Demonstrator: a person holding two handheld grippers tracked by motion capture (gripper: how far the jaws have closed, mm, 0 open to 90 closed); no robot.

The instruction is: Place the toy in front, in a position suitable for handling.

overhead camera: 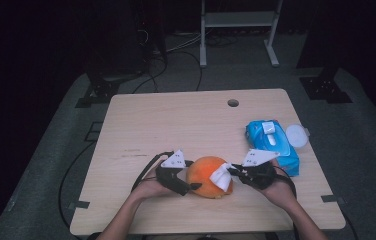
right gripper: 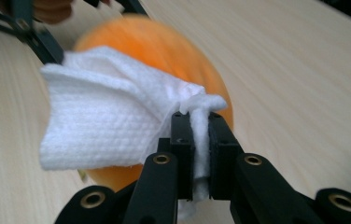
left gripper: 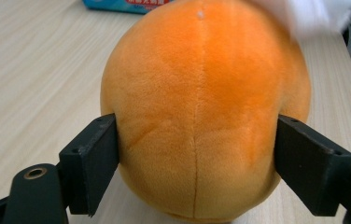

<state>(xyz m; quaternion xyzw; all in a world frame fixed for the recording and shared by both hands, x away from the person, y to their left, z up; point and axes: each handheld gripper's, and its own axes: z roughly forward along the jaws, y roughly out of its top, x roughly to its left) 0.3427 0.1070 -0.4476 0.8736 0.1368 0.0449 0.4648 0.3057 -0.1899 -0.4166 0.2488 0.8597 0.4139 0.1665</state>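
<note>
The left gripper (left gripper: 197, 154) clamps the orange plush toy (left gripper: 201, 107) between its jaws. The right gripper (right gripper: 200, 130) pinches a white wipe (right gripper: 108, 126) against the toy's opposite side. The toy rests on the table (overhead camera: 176, 120), left of the blue wipe pack (overhead camera: 273, 142).

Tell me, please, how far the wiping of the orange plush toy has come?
Done: a white wipe is out of the blue pack. In hand: the left tool clamps the orange plush toy; the right tool presses the wipe onto it. Left: most of its surface.
</note>
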